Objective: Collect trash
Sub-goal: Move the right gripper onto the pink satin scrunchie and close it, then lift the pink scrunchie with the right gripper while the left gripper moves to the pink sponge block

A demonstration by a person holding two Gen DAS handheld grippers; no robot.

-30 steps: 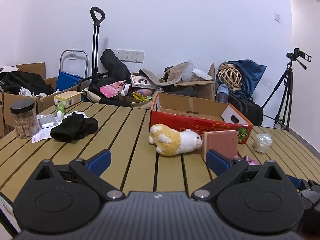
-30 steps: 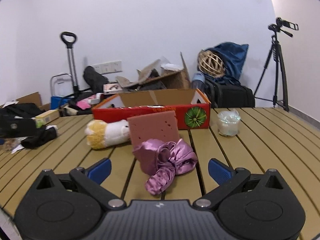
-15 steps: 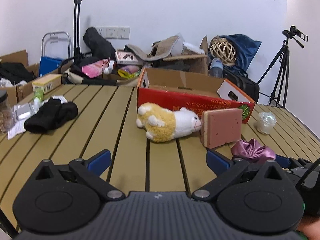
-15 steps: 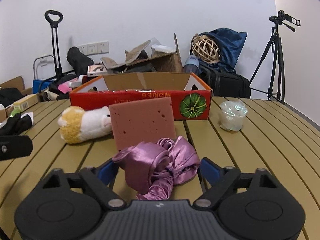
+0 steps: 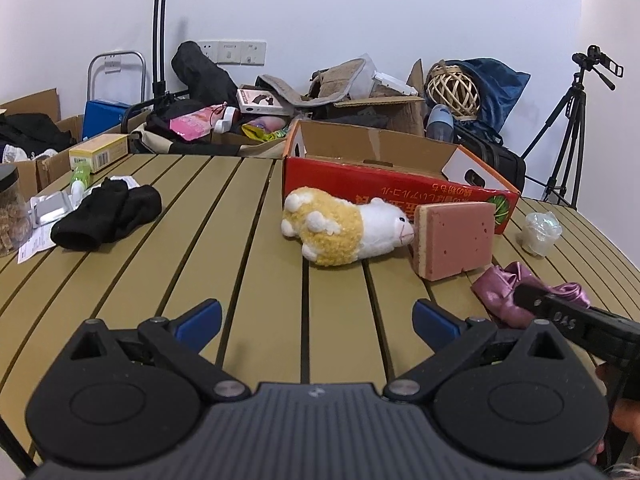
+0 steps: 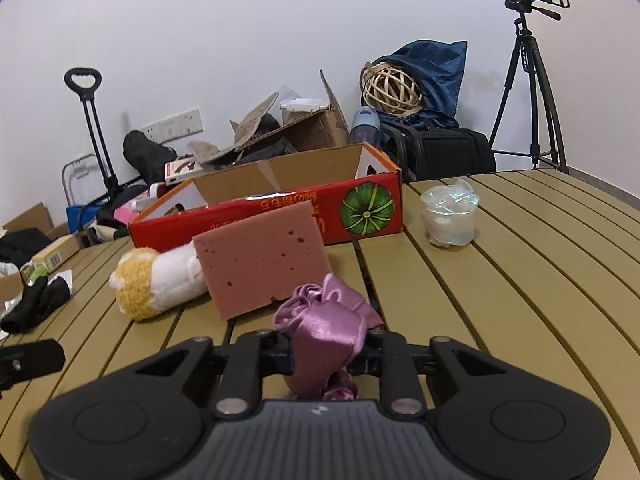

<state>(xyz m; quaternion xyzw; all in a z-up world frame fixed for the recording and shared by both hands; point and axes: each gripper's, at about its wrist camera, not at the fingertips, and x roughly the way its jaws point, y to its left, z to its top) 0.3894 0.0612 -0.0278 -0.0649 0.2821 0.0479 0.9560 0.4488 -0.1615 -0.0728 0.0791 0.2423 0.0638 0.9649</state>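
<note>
Purple satin cloth point(image 6: 326, 334) pinched between right gripper point(image 6: 326, 354) jaws.

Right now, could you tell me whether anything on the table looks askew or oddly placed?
The pink sponge stands on edge, tilted, its end against the plush toy's nose. The plush toy lies on its side. A crumpled plastic cup sits beside the red cardboard box.

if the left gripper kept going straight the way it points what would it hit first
Most likely the bare slatted table: the left gripper is open, tilted down at empty slats. If it cleared the surface, the yellow-and-white plush toy lies next ahead, though depth is hard to judge.
</note>
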